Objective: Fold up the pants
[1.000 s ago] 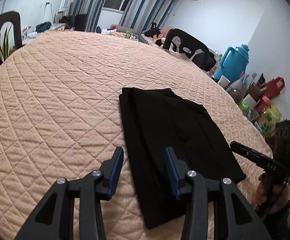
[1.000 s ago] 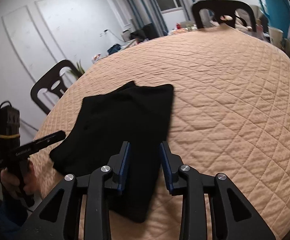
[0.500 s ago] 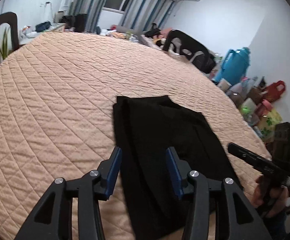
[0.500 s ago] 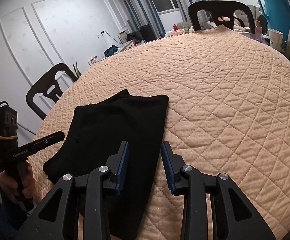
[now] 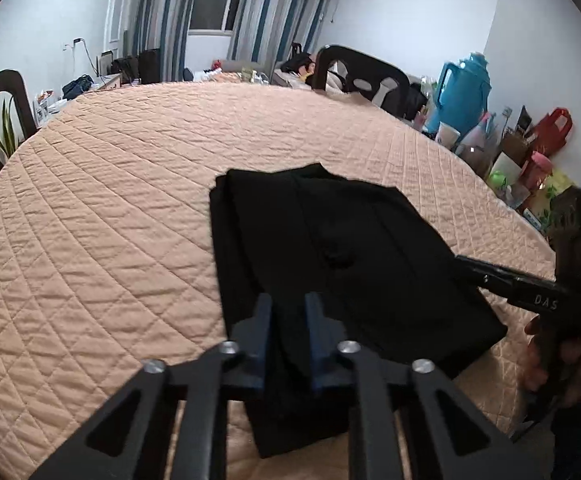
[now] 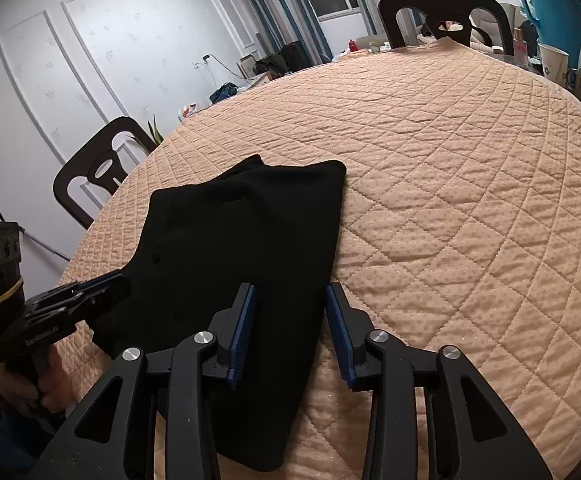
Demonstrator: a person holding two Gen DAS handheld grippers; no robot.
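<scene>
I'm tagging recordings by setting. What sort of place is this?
Most likely a home, a lived-in dining or living room: a big table under a quilted cover, dining chairs, curtained window, and a blue thermos among household clutter.

The big table with the peach quilt (image 5: 102, 208) has lots of bare room to the left of the black pants (image 5: 330, 248) and past them. On the right edge stand a blue jug (image 5: 462, 96), cups (image 5: 448, 138) and bags (image 5: 550, 128), close together. Dark chairs (image 6: 90, 172) stand around the table. The right gripper (image 5: 466, 264) sits at the pants' right side.
</scene>
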